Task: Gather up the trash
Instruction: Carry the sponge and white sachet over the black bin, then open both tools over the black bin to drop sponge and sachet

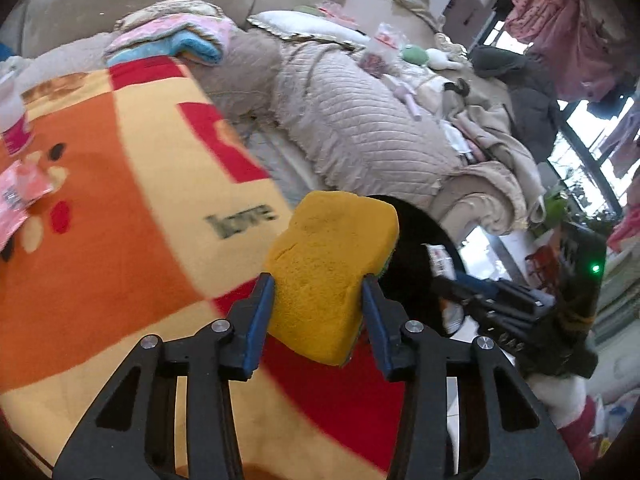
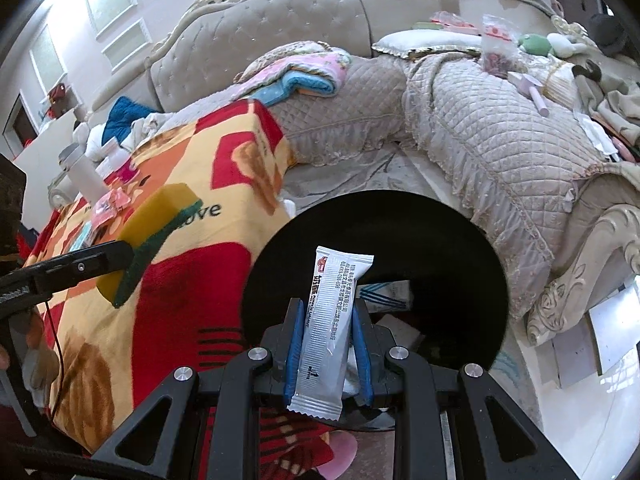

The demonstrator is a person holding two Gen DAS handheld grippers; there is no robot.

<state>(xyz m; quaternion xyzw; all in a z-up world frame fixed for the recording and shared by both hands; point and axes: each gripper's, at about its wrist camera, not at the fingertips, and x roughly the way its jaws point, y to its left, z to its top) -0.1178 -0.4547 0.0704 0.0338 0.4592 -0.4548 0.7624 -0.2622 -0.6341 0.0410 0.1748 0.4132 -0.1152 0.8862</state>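
The right gripper (image 2: 326,344) pinches a silver wrapper (image 2: 330,328) over the black bin (image 2: 460,248); the left gripper (image 1: 318,300), at nine o'clock, clamps a yellow sponge (image 1: 328,268); pink wrappers (image 1: 20,196) remain uncollected on the blanket (image 1: 120,200).

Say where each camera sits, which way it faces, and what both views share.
Left wrist: on the left gripper, looking along its fingers across the blanket toward the sofa; it grips a sponge.
Right wrist: on the right gripper, looking down over the bin; it grips a wrapper.
Shared: sponge, blanket, bin, sofa.
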